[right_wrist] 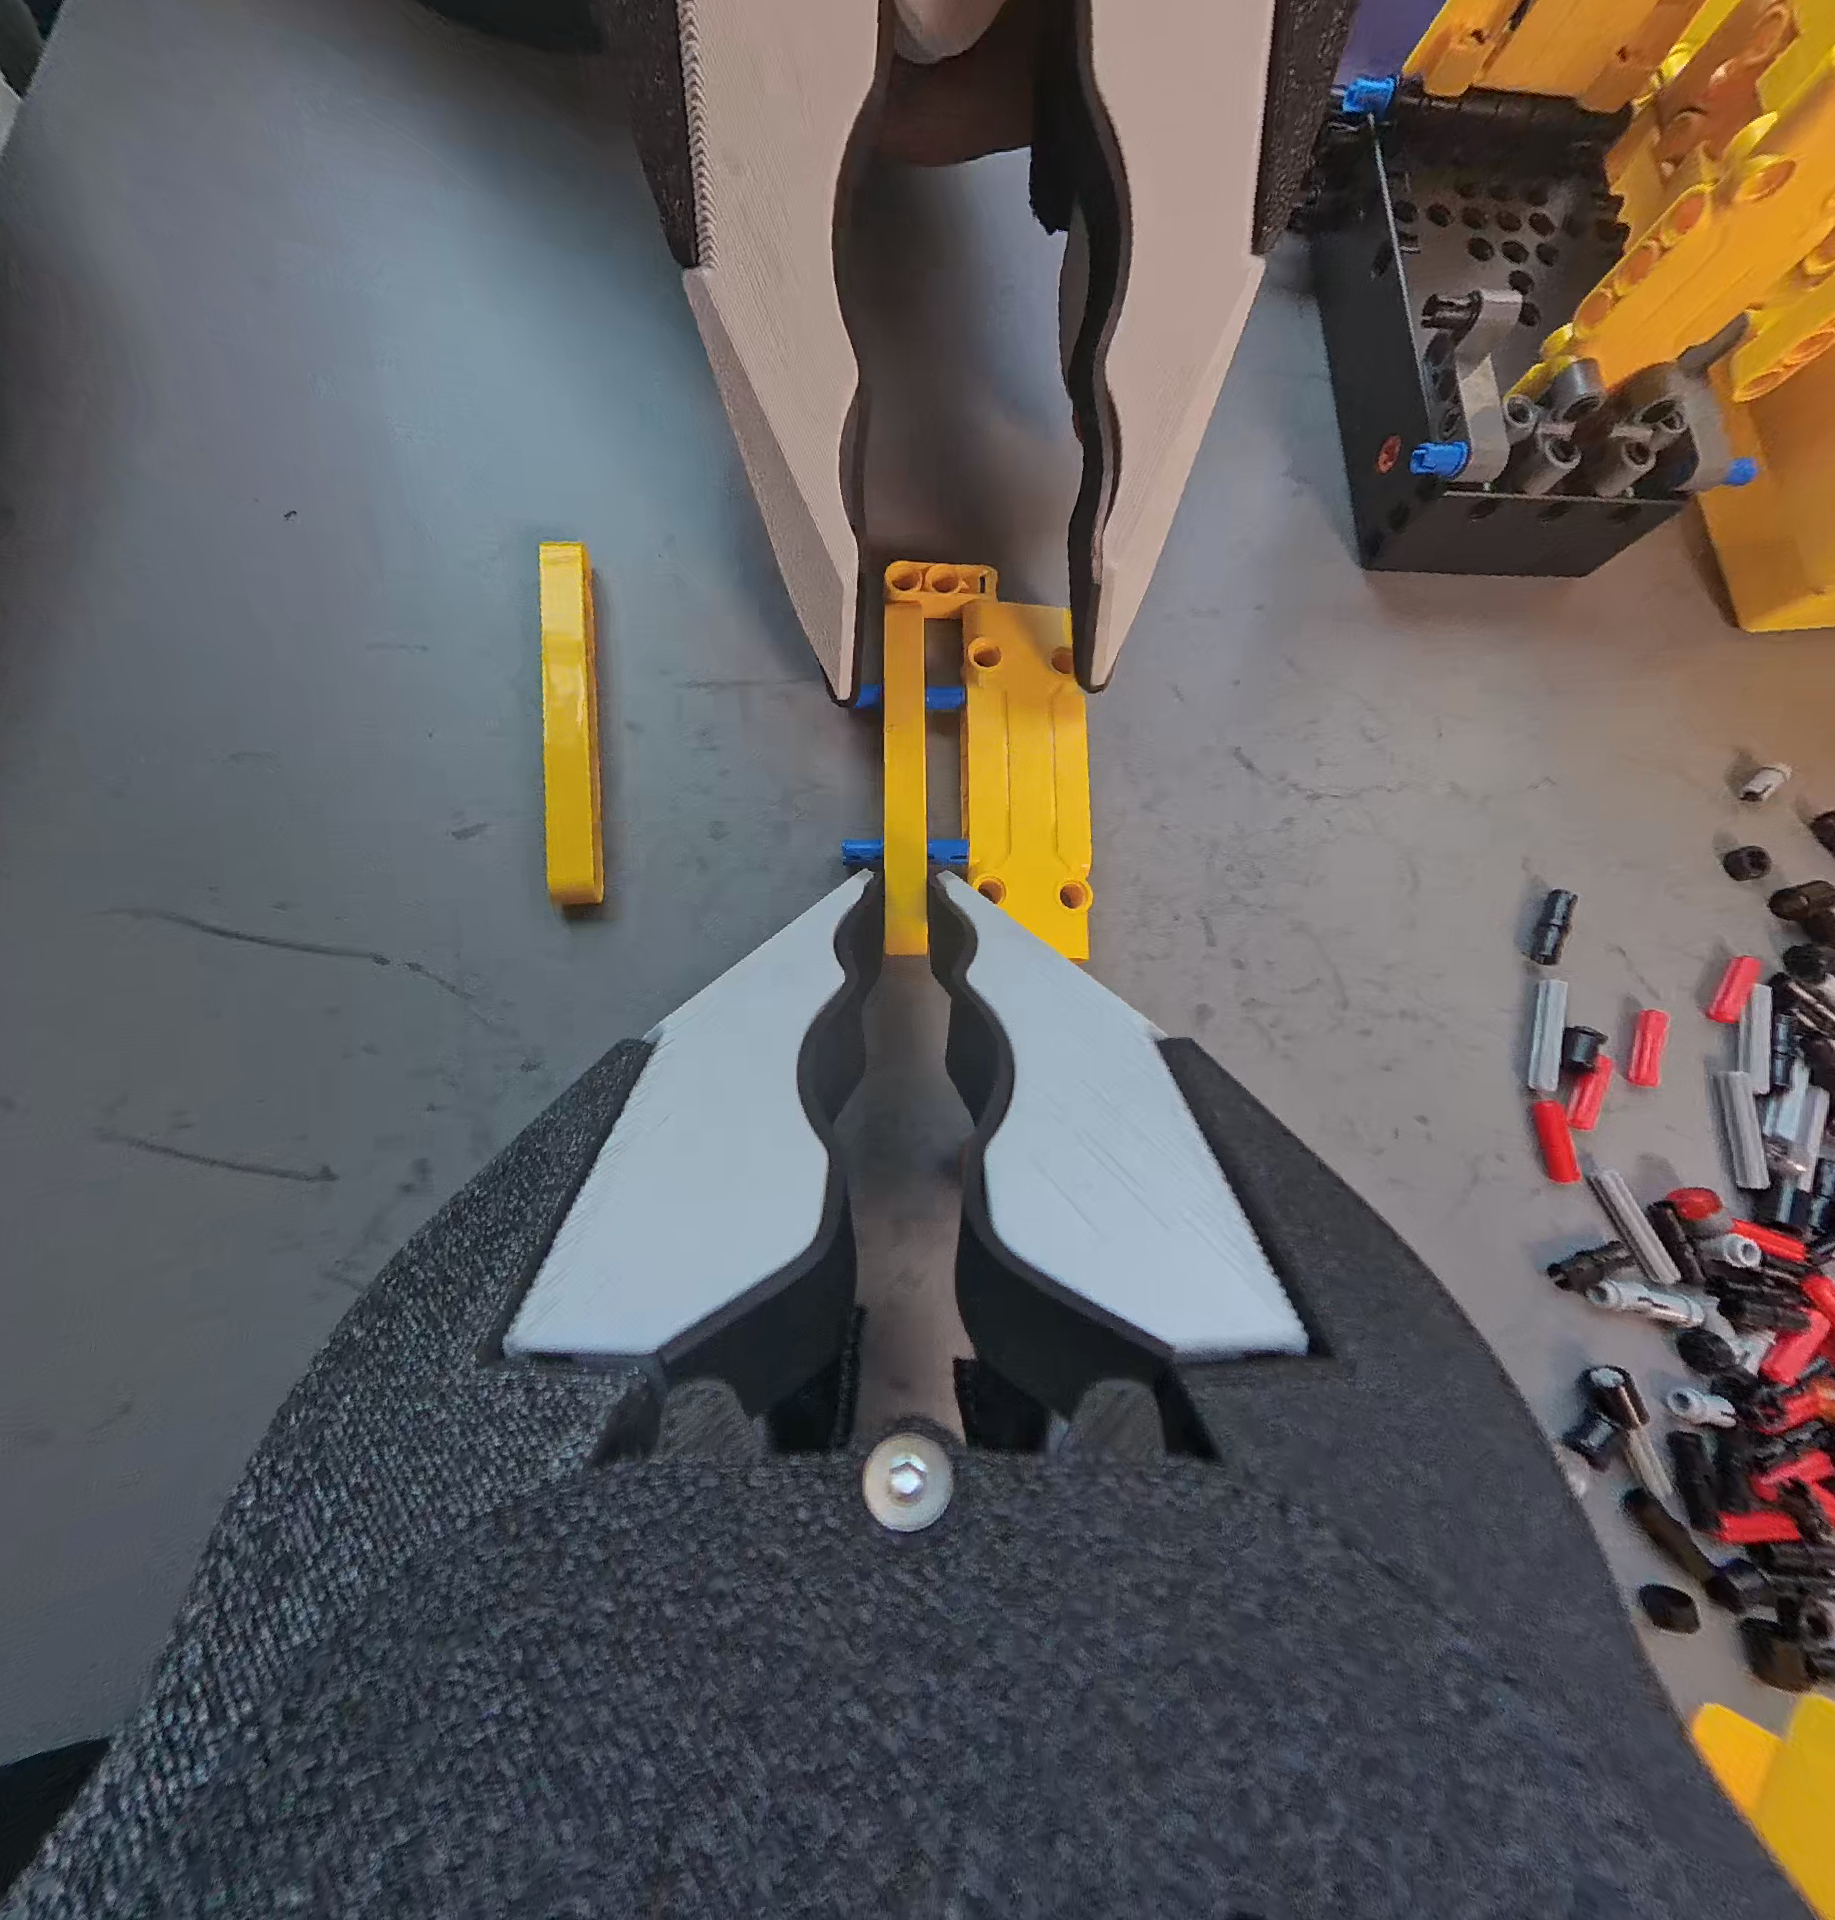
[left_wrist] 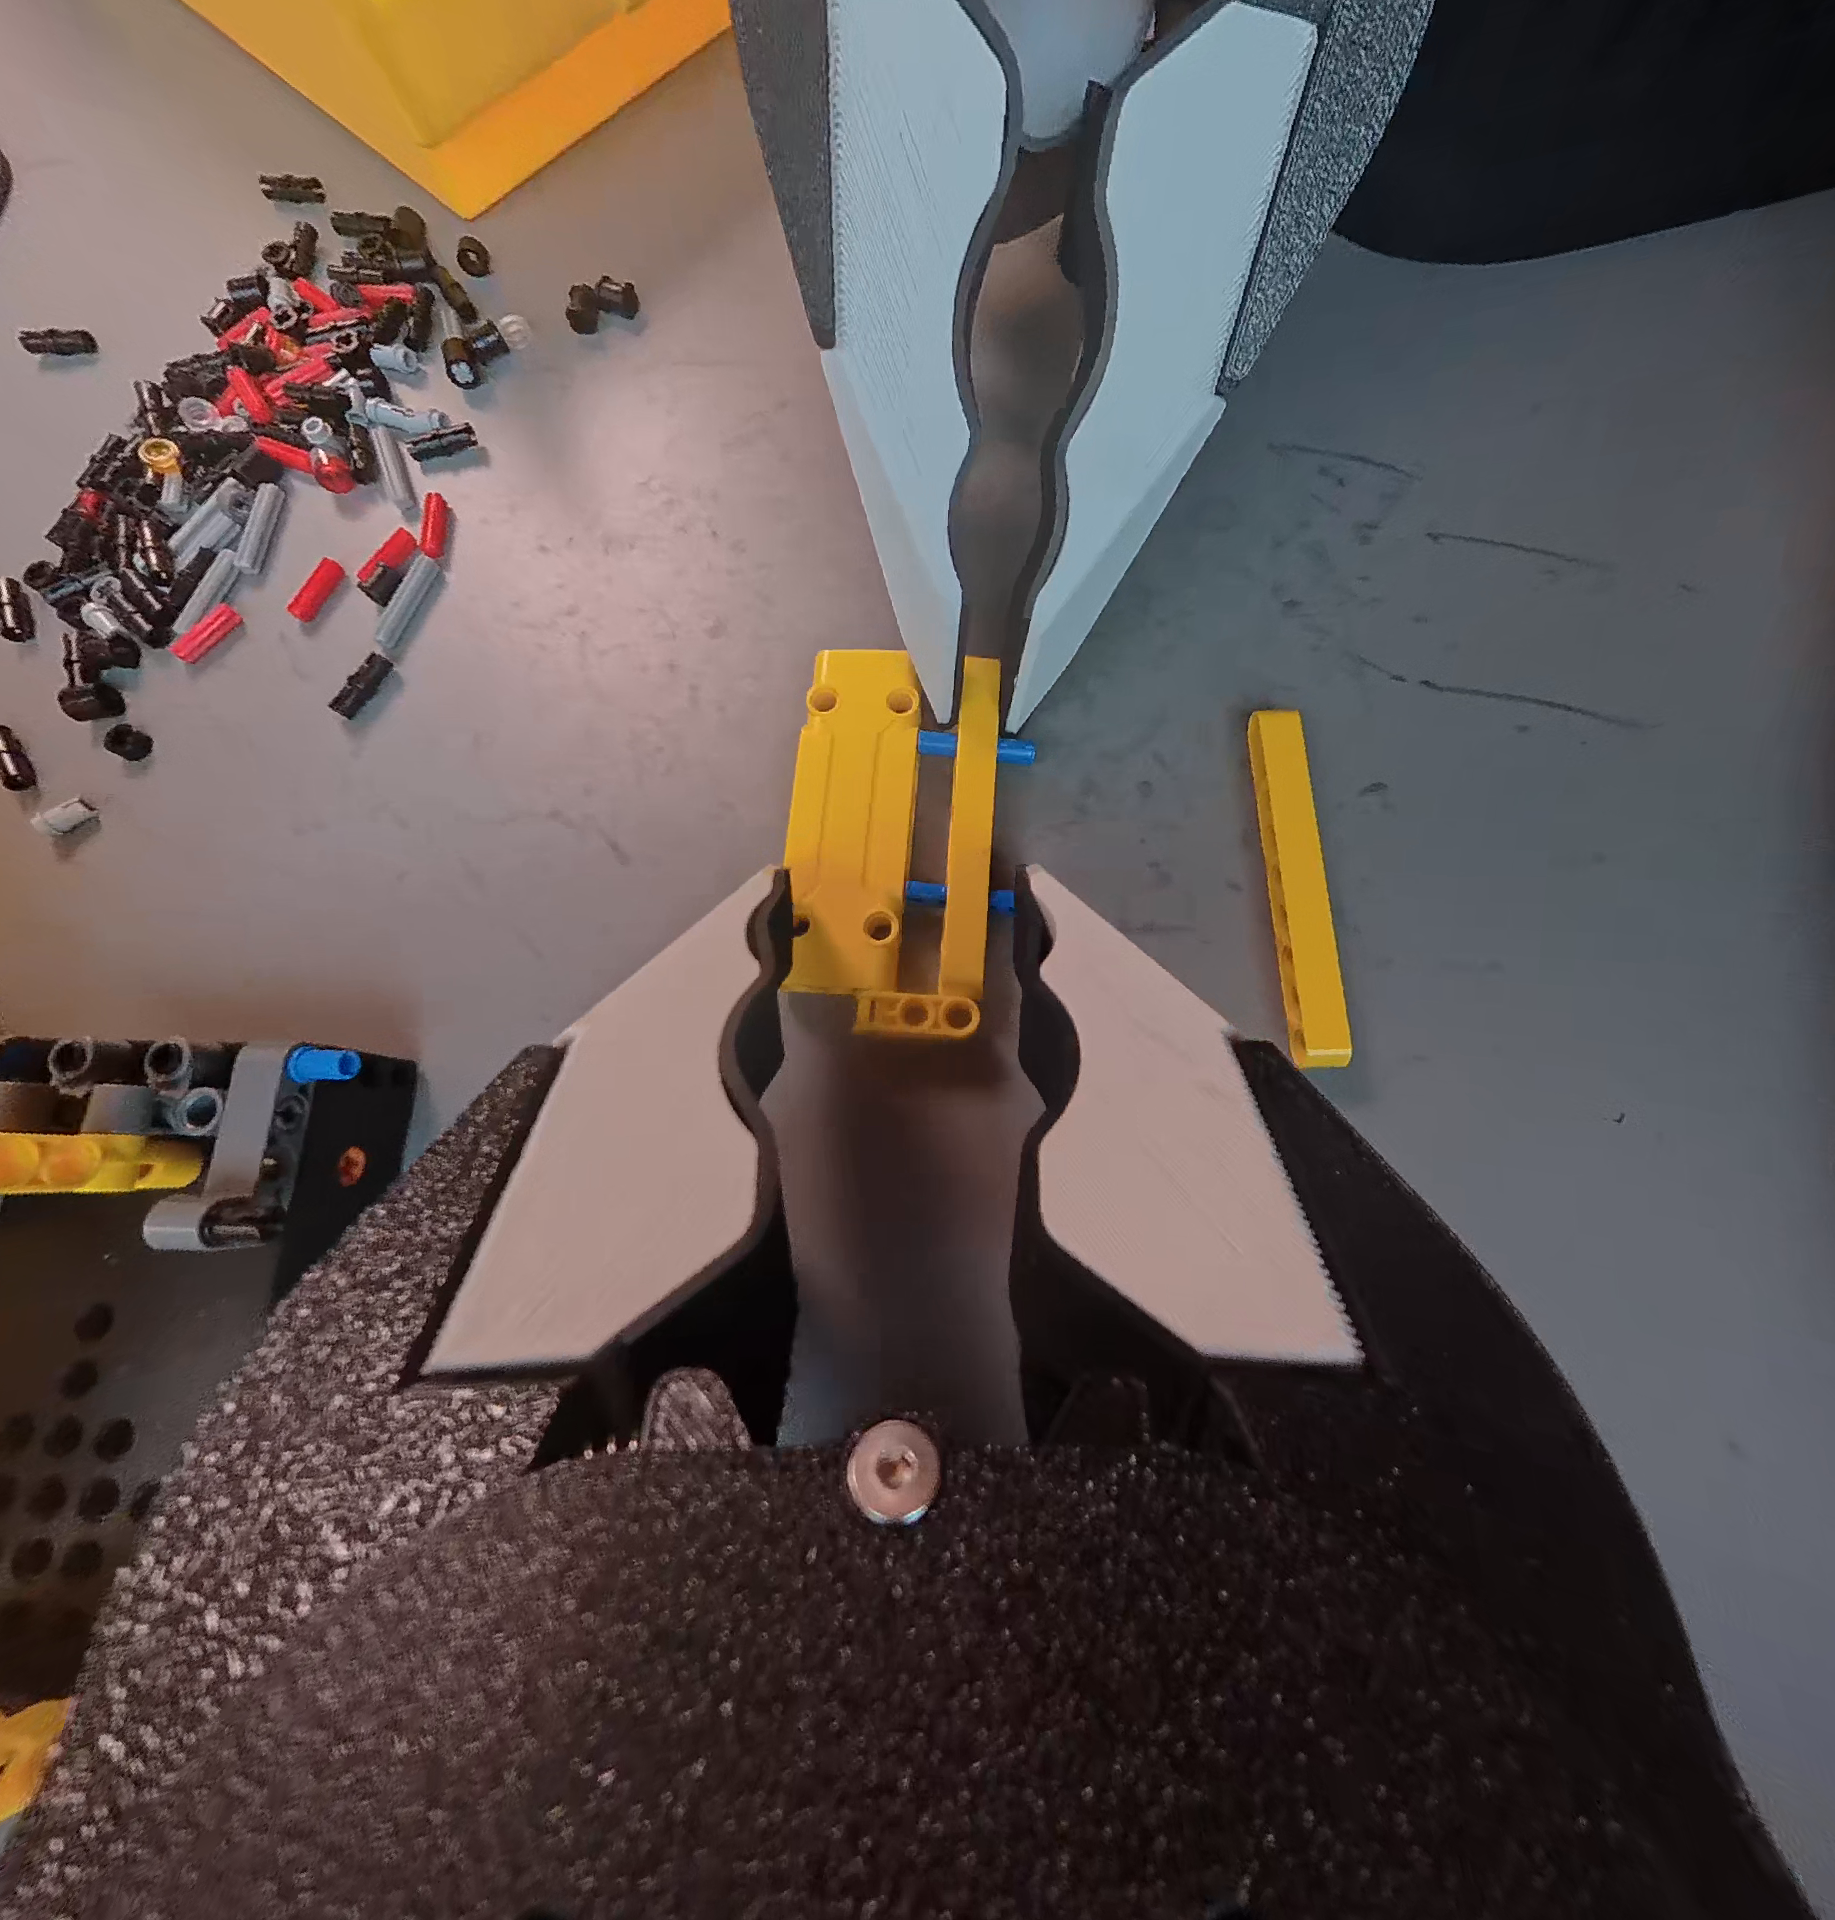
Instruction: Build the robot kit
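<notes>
In the left wrist view, the left claw (left_wrist: 902,894) has its jaws spread around the near end of a small yellow assembly (left_wrist: 892,842): a flat yellow panel (left_wrist: 853,821) joined by two blue pins (left_wrist: 934,743) to a thin yellow beam (left_wrist: 970,821) standing on edge. One fingertip touches the panel's outer edge and the other sits by the lower blue pin, so the claw grips the assembly across its width. From the far side the right claw (left_wrist: 980,717) is pinched shut on the far end of the thin beam. The assembly sits mid-tabletop (left_wrist: 1515,727); a loose yellow beam (left_wrist: 1297,883) lies apart from it, a heap of small black, red and grey connectors (left_wrist: 238,447) lies toward a far corner, and a partly built black and yellow model (left_wrist: 165,1122) is at the near edge. In the right wrist view, the right claw (right_wrist: 905,883) is closed on the near end of the thin beam (right_wrist: 905,790), just below a blue pin (right_wrist: 861,850). The left claw (right_wrist: 963,686) straddles the assembly's far end, the panel (right_wrist: 1027,769) between its fingertips. The loose yellow beam (right_wrist: 570,727) lies parallel, well aside.
</notes>
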`<state>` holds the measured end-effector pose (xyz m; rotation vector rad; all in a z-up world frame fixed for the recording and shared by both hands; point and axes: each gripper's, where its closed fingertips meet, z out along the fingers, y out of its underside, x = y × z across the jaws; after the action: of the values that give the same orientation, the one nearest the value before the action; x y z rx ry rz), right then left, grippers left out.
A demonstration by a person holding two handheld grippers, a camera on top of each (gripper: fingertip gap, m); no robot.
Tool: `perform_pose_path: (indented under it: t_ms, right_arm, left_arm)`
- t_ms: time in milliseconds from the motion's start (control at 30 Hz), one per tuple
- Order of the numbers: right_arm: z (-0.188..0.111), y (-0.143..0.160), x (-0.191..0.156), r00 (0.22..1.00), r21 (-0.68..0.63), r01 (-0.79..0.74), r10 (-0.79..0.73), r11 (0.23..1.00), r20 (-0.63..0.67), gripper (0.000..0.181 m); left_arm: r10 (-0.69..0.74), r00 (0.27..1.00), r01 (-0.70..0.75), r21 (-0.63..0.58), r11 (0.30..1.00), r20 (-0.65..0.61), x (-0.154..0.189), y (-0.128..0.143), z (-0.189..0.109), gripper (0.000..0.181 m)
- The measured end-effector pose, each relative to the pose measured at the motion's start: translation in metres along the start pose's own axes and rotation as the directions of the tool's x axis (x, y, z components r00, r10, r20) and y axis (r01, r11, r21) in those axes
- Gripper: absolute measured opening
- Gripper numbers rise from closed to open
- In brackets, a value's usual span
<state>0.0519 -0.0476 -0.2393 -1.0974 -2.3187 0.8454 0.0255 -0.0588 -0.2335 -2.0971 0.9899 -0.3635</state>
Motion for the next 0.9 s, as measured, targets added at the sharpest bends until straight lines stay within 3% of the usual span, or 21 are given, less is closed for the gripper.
perform_pose_path:
  t_ms: [533, 900]
  right_arm:
    - [0.0008, 0.0017, 0.0036, 0.994, -0.045, -0.112, 0.112, 0.993, 0.014, 0.008]
    - [0.0006, 0.0017, 0.0036, 0.996, -0.055, -0.094, 0.094, 0.994, -0.002, 0.008]
  left_arm:
    - [0.001, 0.999, -0.003, -0.028, 1.000, -0.051, -0.0049, 0.0031, 0.0064, 0.047]
    - [-0.011, 0.992, 0.009, -0.015, 1.000, -0.126, -0.0001, 0.0043, 0.0016, 0.046]
